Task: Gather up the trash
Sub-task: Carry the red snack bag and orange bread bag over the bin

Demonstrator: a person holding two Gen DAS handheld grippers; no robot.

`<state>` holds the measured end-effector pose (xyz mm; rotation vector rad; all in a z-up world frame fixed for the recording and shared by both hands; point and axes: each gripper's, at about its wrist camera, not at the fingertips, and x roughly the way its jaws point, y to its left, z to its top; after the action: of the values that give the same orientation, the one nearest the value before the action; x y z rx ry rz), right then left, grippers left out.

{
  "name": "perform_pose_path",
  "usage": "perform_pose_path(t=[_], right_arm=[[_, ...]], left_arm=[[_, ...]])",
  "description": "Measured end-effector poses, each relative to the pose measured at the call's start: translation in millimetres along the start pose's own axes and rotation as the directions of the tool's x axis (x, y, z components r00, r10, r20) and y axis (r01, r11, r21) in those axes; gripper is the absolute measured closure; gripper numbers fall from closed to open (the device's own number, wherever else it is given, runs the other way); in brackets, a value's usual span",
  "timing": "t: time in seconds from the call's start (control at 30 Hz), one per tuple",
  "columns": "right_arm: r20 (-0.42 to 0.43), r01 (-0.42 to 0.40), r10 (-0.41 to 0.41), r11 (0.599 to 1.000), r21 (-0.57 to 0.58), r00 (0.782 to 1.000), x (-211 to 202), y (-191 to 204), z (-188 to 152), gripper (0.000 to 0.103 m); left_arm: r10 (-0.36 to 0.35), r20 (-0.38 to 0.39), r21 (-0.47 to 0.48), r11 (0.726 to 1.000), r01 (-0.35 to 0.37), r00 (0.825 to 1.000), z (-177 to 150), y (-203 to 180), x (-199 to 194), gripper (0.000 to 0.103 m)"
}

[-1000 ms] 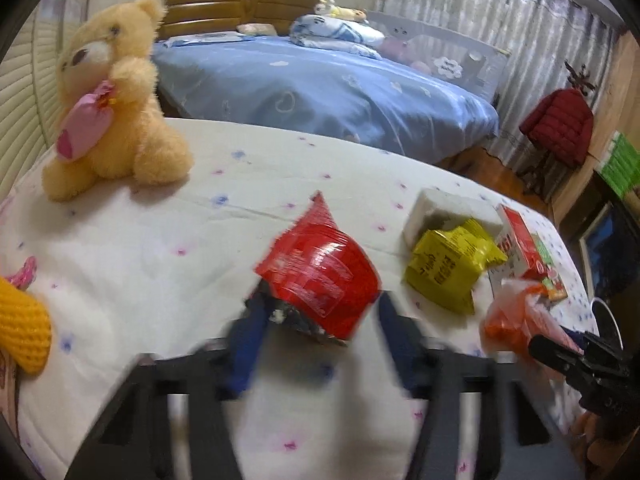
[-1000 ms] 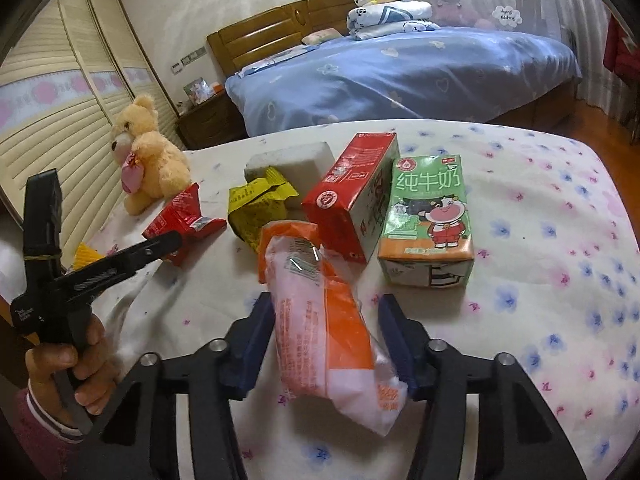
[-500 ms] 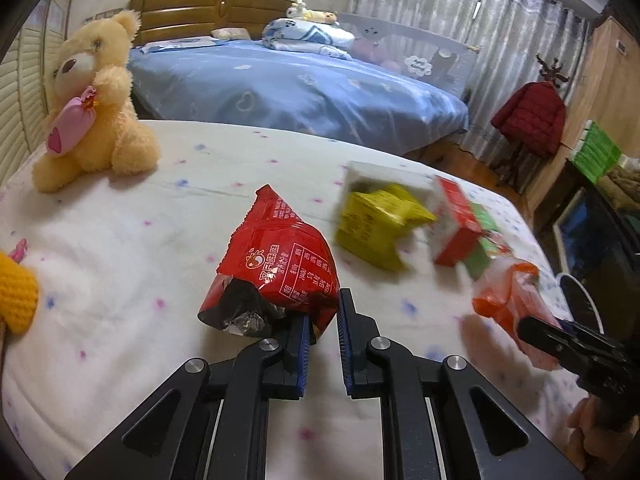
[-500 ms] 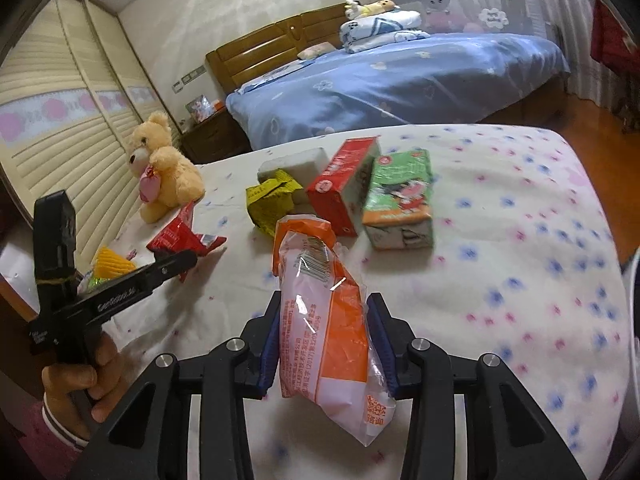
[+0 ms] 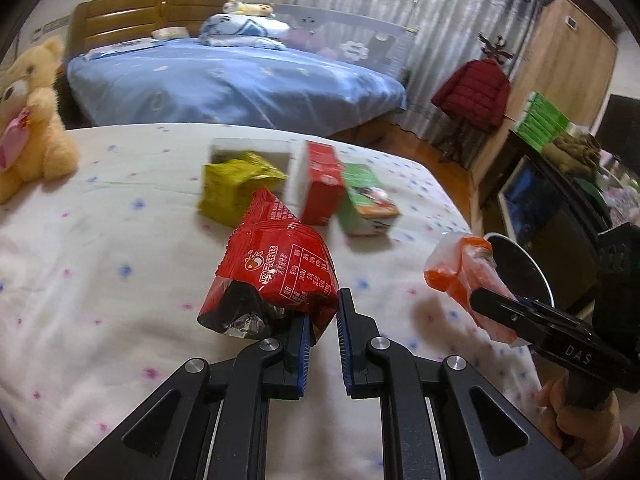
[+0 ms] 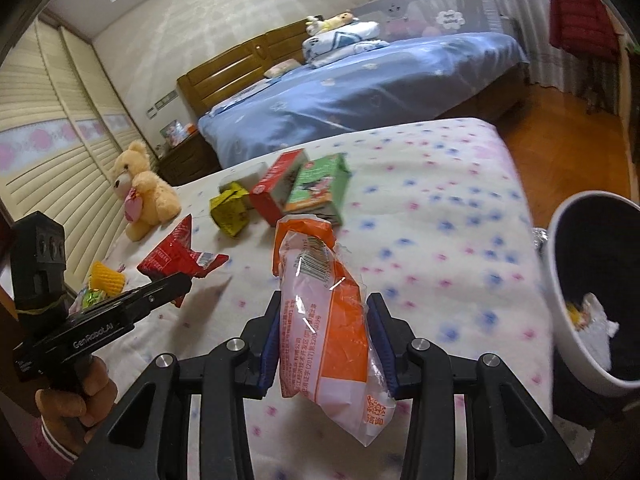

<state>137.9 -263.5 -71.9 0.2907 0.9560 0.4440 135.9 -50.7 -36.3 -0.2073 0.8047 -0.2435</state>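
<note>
Left tool [image 5: 322, 322] pinches the red snack wrapper [image 5: 276, 268], held above the flowered bed [image 5: 100, 280]. Right tool [image 6: 326, 340] clamps the orange-and-clear bag [image 6: 324, 320] near the bed's right edge, beside the white trash bin [image 6: 560, 320]. Yellow wrapper [image 6: 230, 210], red carton [image 6: 276, 186] and green carton [image 6: 318, 188] lie toward the far edge.

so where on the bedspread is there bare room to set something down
Bare bedspread lies between the green carton and the trash bin, and between the teddy bear and yellow wrapper. The cluster of yellow wrapper, red carton and green carton is crowded.
</note>
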Motion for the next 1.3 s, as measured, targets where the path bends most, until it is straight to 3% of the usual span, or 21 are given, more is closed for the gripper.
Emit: perform_pose_path(t=[0.63,1.3], right_arm=[[0.077,0.076,-0.086,0.990,0.121,0.993,-59.1,-62.9,-18.4,0.062],[0.116,0.113,-0.135,0.978,0.175,0.984,-90.1,-94.7,-22.8,0.062]], left_arm=[[-0.053,-0.052,0.161,0.985,0.061,0.997,-6.5,-87.5,14.2,0.092],[-0.085,-0.084,0.257,0.961,0.104,0.993,-6.2,-135.1,37.6,0.092]])
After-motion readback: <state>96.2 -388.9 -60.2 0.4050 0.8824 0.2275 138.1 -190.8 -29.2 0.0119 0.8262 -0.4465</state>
